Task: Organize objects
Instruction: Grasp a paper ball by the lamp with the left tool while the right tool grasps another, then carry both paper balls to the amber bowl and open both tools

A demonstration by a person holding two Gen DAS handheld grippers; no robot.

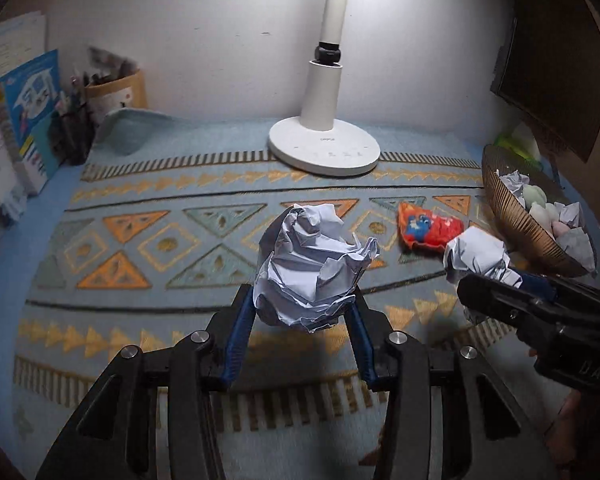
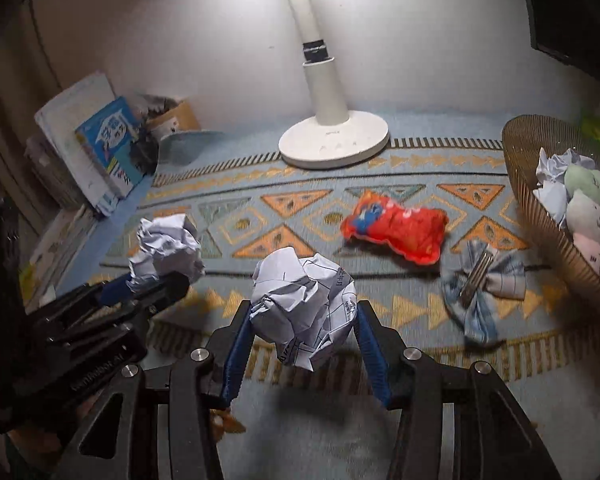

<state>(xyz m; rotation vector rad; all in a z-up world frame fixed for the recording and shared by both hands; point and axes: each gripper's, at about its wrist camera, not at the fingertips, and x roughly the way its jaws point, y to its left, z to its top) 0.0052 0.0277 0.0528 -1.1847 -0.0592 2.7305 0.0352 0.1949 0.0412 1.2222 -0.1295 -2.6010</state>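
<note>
We pinch a paper ball (image 1: pixel 314 268) in our left gripper (image 1: pixel 300 312) and a second paper ball (image 2: pixel 304 304) in our right gripper (image 2: pixel 300 320), both lifted off the cloth (image 2: pixel 340 216) to carry. Farther right, the basket (image 2: pixel 540 208) already holds similar balls, likely their destination.

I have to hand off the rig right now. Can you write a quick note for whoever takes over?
Left tongs: shut on a crumpled paper ball, held above the rug.
Right tongs: shut on a second paper ball, also lifted.
Basket at right already holds paper balls and pastel soft items.
Left to do: drop both balls, probably in the basket. The red packet and the plaid bow clip lie on the rug.
</note>
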